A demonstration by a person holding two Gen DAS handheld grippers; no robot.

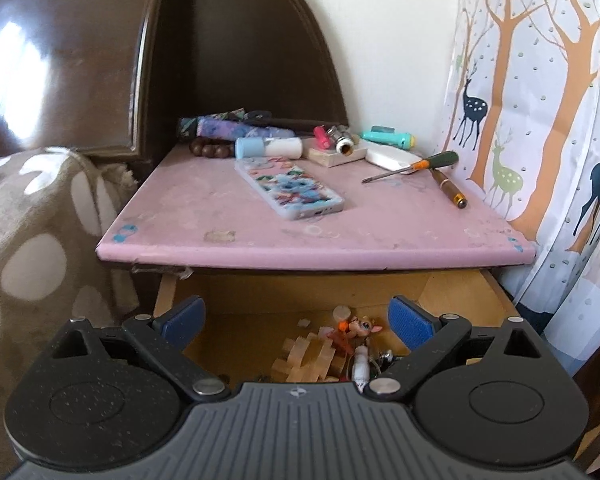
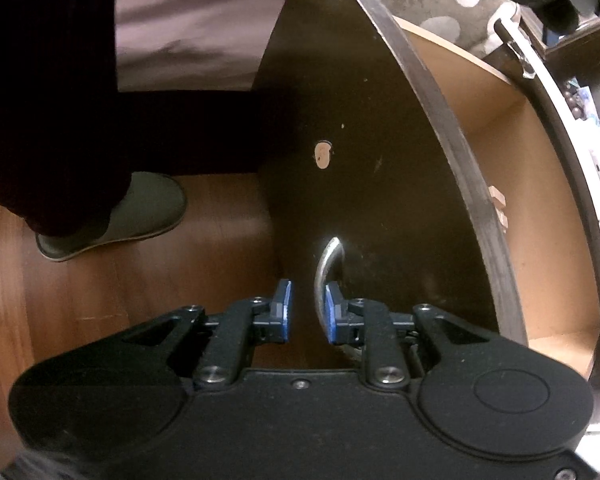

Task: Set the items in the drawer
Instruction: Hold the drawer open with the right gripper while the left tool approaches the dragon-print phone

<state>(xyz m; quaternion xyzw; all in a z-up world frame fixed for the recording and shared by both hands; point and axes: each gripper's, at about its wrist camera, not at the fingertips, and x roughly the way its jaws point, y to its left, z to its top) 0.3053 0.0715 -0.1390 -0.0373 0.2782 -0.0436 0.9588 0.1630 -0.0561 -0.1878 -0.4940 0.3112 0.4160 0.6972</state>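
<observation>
Pink nightstand top [image 1: 300, 216] carries the phone case [image 1: 290, 188] and screwdriver [image 1: 414, 166] mid-frame, above the open drawer [image 1: 300, 300]. The left gripper [image 1: 296, 322] hangs spread and empty, ready to fetch. At lower centre of its own view, the right gripper [image 2: 306, 312], narrowly parted, straddles the drawer handle [image 2: 326, 268] without visibly clamping it, probably to steady the drawer.

Both wrist views look down, sharing the open drawer [image 1: 440, 288]

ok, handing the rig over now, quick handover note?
Left gripper: open, empty, above the open drawer.
Right gripper: fingers straddle the drawer handle, narrow gap; grip unclear.
Drawer holds wooden blocks and a small toy.
On the pink tabletop: phone case, screwdriver, bottle, flashlight.
Done: drawer open. Left: move the tabletop items in.
</observation>
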